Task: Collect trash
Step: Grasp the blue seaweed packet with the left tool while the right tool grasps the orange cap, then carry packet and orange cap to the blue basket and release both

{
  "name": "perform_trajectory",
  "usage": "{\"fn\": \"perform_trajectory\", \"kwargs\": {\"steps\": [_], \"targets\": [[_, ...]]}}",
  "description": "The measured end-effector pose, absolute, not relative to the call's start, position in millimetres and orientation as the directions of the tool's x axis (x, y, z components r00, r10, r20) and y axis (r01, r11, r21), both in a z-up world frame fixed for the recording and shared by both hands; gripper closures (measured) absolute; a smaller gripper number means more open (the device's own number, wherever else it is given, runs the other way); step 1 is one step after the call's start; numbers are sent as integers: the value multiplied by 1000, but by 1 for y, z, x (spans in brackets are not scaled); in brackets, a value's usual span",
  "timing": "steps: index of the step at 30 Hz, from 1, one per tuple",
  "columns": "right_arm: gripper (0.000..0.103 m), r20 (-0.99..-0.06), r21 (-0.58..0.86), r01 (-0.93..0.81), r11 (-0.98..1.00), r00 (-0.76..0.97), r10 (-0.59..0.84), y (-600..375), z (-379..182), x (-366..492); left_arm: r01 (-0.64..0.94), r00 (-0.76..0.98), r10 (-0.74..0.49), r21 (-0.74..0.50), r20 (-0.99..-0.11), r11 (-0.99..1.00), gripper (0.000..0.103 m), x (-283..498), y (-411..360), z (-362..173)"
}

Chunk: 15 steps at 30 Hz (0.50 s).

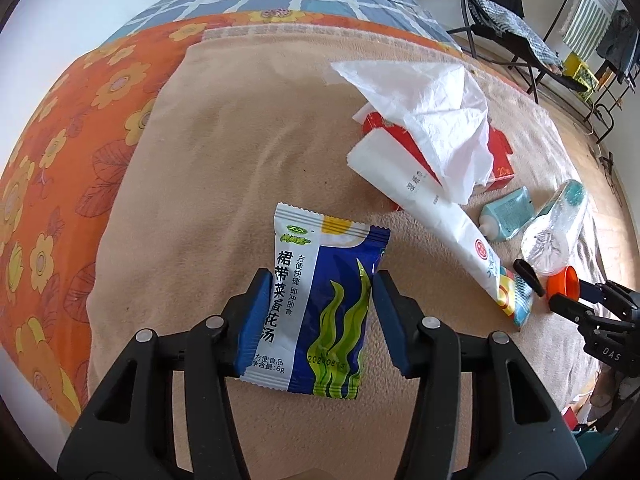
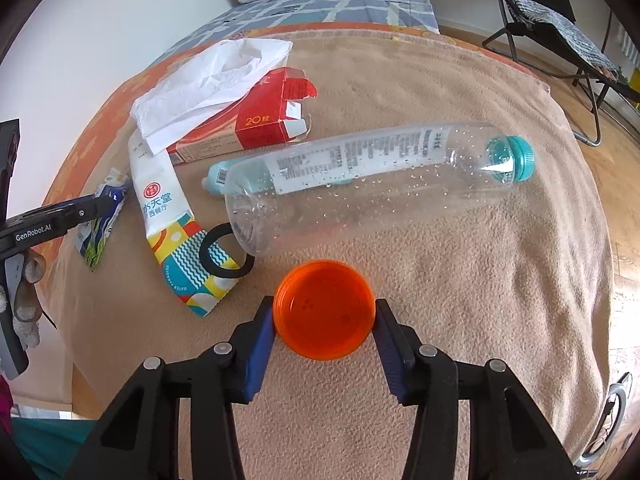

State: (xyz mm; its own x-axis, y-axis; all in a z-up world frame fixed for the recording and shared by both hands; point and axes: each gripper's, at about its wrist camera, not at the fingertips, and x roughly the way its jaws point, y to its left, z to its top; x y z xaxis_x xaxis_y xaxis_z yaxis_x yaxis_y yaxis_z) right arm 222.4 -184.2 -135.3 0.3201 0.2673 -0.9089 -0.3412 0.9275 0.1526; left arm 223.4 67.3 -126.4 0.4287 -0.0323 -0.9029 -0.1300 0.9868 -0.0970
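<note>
A blue and white soup packet (image 1: 332, 248) with green seaweed art lies on the beige blanket (image 1: 200, 200). My left gripper (image 1: 322, 280) points down at it, blue pads pressed against its two long edges. An orange plastic cap (image 2: 325, 310) sits hollow side up between the pads of my right gripper (image 2: 324, 308), and both pads touch its rim. The left wrist view shows the same cap (image 1: 562, 286) at the far right. In the right wrist view the left gripper (image 2: 100, 204) and the packet (image 2: 96, 236) sit at the left edge.
Behind the cap lie a clear bottle (image 2: 380, 184) with a teal lid, a black ring (image 2: 224, 256), a patterned paper sleeve (image 2: 160, 200), a torn red box (image 2: 256, 120), a white tissue (image 2: 212, 76) and a small teal bottle (image 1: 506, 216). A folding chair (image 2: 560, 20) stands on the floor.
</note>
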Motion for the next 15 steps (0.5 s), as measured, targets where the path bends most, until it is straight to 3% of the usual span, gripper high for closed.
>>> {"fn": "perform_trajectory", "kwargs": {"steps": [15], "targets": [[54, -867, 131, -410, 903, 394, 305, -183, -93, 175, -91, 492, -80, -143, -867, 986, 50, 177, 67, -88]]}}
